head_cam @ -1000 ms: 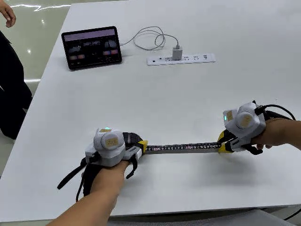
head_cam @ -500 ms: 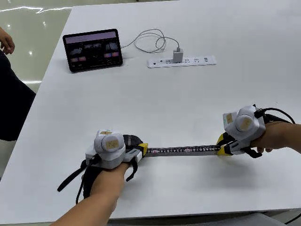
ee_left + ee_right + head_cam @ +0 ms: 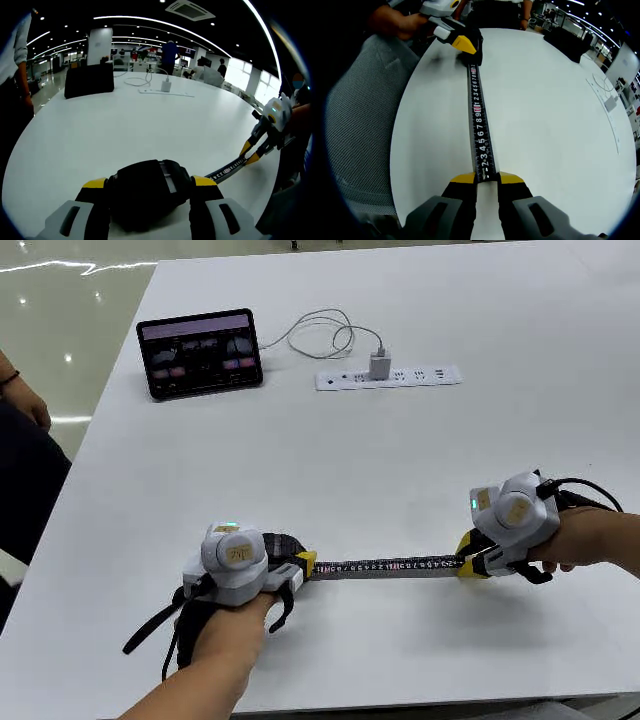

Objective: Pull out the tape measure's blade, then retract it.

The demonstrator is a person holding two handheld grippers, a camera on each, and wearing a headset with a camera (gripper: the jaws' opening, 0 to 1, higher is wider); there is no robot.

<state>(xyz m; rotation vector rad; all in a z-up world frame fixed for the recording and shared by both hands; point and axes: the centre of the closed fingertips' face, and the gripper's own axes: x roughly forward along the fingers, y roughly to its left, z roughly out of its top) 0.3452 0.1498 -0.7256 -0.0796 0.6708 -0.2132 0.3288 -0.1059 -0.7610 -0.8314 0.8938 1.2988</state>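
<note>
Head view: looking steeply down on the bench from above its near edge. Left gripper view: sitting low, facing across the bench toward the tablet. Right gripper view: sighting close along the blade, which all three are sharing.

Table: bears all items below.

Far side, left: tablet, propped up, screen toward the near edge.

Far side, right of the tablet: power strip, flat, well apart from the tablet. A charger sits plugged in left of its middle. A cable loops behind the strip, between tablet and charger.

Near side, left: tape measure case, between the jaws of the left gripper.

Near side, centre: blade, running rightward across the table from the case.

Near side, right: right gripper, jaws pinched on the blade's end.

Beyond the left edge: a person.
</note>
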